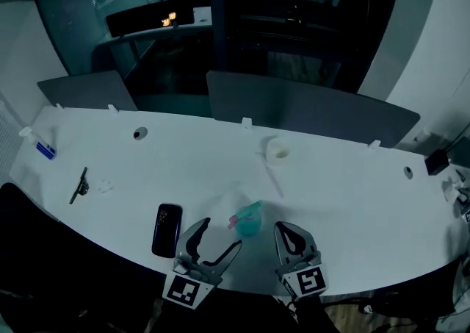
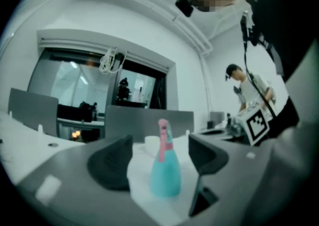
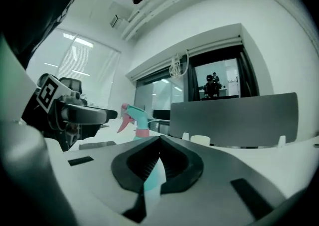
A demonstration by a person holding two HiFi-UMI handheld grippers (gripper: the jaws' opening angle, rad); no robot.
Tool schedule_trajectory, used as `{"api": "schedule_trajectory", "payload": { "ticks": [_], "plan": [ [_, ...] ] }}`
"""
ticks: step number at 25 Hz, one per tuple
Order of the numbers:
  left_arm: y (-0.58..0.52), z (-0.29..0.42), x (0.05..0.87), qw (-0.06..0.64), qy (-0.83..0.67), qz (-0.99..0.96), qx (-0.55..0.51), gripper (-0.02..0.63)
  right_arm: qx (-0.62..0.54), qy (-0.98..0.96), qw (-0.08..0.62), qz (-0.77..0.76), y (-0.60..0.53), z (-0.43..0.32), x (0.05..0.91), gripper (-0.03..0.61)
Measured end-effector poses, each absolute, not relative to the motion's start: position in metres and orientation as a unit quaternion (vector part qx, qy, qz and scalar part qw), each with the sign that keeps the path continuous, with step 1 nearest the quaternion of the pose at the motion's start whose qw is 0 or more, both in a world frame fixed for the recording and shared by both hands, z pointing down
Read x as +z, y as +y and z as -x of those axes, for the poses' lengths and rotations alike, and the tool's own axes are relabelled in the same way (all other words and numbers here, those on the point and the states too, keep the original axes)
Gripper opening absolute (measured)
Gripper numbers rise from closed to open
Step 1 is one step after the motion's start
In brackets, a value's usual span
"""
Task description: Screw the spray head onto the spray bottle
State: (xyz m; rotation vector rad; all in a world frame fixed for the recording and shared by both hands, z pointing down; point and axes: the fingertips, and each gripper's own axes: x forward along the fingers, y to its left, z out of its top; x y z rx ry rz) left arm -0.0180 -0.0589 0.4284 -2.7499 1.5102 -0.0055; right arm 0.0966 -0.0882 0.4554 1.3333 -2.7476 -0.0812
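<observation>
Bottle standing free, neither gripper has hold of it.
My left gripper (image 1: pixel 222 232): jaws spread wide, nothing gripped. My right gripper (image 3: pixel 159 145): jaws pressed together, empty. Teal spray bottle (image 1: pixel 248 221) w/ pink spray head (image 2: pixel 163 132) on top stands upright on white table (image 1: pixel 330 177), just ahead, btwn both.

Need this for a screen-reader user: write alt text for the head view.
A teal spray bottle with a pink spray head stands on a white desk, just beyond two handheld grippers. The left gripper is open and the right gripper is shut, and neither holds the bottle. A black phone lies to their left.
</observation>
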Motion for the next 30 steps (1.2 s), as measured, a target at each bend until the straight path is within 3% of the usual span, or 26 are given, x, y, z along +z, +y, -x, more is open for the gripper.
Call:
{"api": "schedule_trajectory", "payload": {
  "ticks": [2, 3, 5, 6, 13, 22, 30],
  "plan": [
    [-0.052, 0.024, 0.426, 0.015, 0.497, 0.868, -0.014, 0.348, -0.041, -0.887, 0.024, -0.46, -0.084, -0.101, 0.442, 0.006],
    [-0.049, 0.028, 0.423, 0.022, 0.509, 0.86, -0.02, 0.315, -0.048, -0.881, 0.015, -0.47, -0.081, -0.103, 0.434, 0.006],
    [-0.044, 0.038, 0.416, 0.034, 0.538, 0.842, -0.023, 0.075, -0.065, -0.87, 0.004, -0.489, -0.073, -0.106, 0.42, 0.006],
    [-0.042, 0.041, 0.413, 0.039, 0.546, 0.837, -0.02, 0.005, -0.077, -0.865, 0.004, -0.496, -0.069, -0.106, 0.414, 0.006],
    [-0.009, 0.034, 0.399, 0.117, 0.537, 0.834, -0.044, 0.003, -0.127, -0.841, 0.021, -0.526, -0.02, -0.091, 0.4, 0.006],
    [0.086, 0.062, 0.39, 0.101, 0.538, 0.837, 0.014, 0.003, -0.149, -0.792, 0.001, -0.592, 0.089, -0.069, 0.38, 0.006],
    [0.145, 0.056, 0.399, 0.094, 0.521, 0.848, 0.002, 0.003, -0.142, -0.778, 0.005, -0.612, 0.161, -0.075, 0.378, 0.006]
  ]
}}
